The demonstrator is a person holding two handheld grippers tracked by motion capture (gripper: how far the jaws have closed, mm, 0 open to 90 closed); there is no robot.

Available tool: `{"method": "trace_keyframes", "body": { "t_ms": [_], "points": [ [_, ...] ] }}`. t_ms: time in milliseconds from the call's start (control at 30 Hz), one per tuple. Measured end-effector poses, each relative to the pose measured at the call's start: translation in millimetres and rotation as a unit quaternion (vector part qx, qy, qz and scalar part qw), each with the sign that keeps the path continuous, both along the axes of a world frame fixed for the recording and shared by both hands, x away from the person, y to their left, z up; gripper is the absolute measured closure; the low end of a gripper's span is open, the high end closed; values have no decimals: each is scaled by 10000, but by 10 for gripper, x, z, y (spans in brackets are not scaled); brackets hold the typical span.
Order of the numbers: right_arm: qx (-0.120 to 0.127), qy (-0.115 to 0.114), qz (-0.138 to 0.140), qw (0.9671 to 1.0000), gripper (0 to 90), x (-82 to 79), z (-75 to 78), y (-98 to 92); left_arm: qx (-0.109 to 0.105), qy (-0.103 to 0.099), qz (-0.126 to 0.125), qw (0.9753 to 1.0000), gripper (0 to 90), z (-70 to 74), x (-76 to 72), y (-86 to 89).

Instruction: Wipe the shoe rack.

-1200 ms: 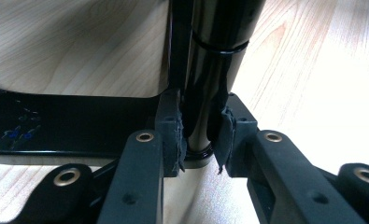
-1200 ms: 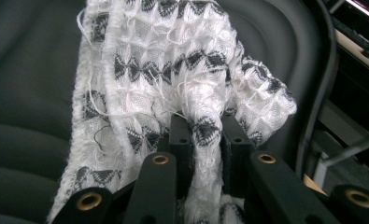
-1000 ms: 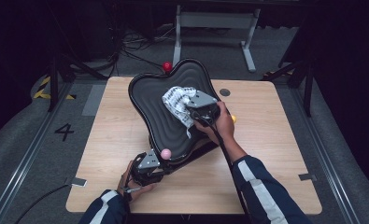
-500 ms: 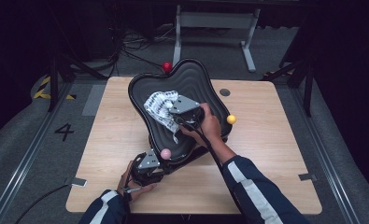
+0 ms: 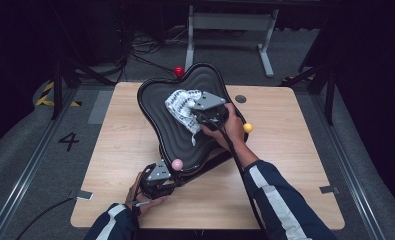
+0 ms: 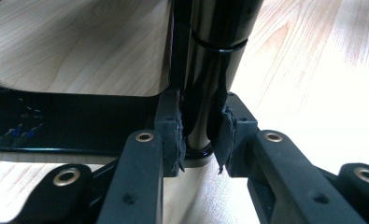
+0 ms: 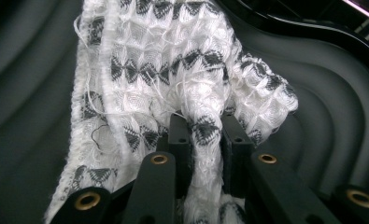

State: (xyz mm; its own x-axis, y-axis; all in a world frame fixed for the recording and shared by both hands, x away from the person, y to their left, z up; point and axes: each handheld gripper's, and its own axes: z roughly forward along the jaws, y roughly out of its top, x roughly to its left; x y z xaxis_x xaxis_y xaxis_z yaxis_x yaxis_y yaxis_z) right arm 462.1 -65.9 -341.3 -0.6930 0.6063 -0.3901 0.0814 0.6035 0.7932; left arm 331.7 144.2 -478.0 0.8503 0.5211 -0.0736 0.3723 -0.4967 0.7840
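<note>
A black tray [image 5: 177, 137] with a wavy ribbed face stands tilted on the wooden table [image 5: 120, 145]; its legs end in a pink ball [image 5: 177, 164], a red ball [image 5: 178, 71] and a yellow ball [image 5: 248, 127]. My left gripper [image 5: 171, 175] is shut on the tray's black leg [image 6: 210, 70] near the front edge, with the pads [image 6: 176, 135] pressed on both sides of it. My right gripper [image 5: 197, 120] is shut on a white cloth with a black pattern [image 5: 182, 106], which lies bunched against the tray's ribbed face [image 7: 331, 130]. A fold of the cloth [image 7: 163, 70] runs between the right gripper [image 7: 205, 135] pads.
The table has a small dark round inset [image 5: 240, 99] at its far right. Beyond the table stand a metal frame [image 5: 230, 25] and loose cables [image 5: 135, 50] on the grey floor. A number 4 [image 5: 68, 141] is marked on the floor to the left.
My right gripper swept the cloth leftward across the tray's face, then came back a little toward the far side. The left gripper and the tray stayed put.
</note>
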Motion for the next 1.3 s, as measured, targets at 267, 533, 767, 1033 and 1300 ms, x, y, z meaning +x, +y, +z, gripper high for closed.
{"method": "trace_keyframes", "body": {
  "t_ms": [267, 533, 767, 1033, 1300],
  "points": [
    [-46, -11, -407, 9992, 782, 157, 16, -229, -5, 0, 16, 10000, 726, 0, -2, -1],
    [-237, 61, -838, 9962, 780, 334, 37, -488, -48, -2, 18, 10000, 726, -5, 1, 3],
    [-151, 39, -989, 9950, 784, 385, 28, -572, -45, 65, -11, 10000, 723, 1, 13, 14],
    [-70, 22, -685, 9976, 783, 277, 49, -342, -62, 100, -18, 9999, 723, 0, 17, 14],
    [-196, -119, -348, 9991, 783, 146, 92, 15, -86, 97, -34, 9999, 723, -3, 22, 14]
  ]
}}
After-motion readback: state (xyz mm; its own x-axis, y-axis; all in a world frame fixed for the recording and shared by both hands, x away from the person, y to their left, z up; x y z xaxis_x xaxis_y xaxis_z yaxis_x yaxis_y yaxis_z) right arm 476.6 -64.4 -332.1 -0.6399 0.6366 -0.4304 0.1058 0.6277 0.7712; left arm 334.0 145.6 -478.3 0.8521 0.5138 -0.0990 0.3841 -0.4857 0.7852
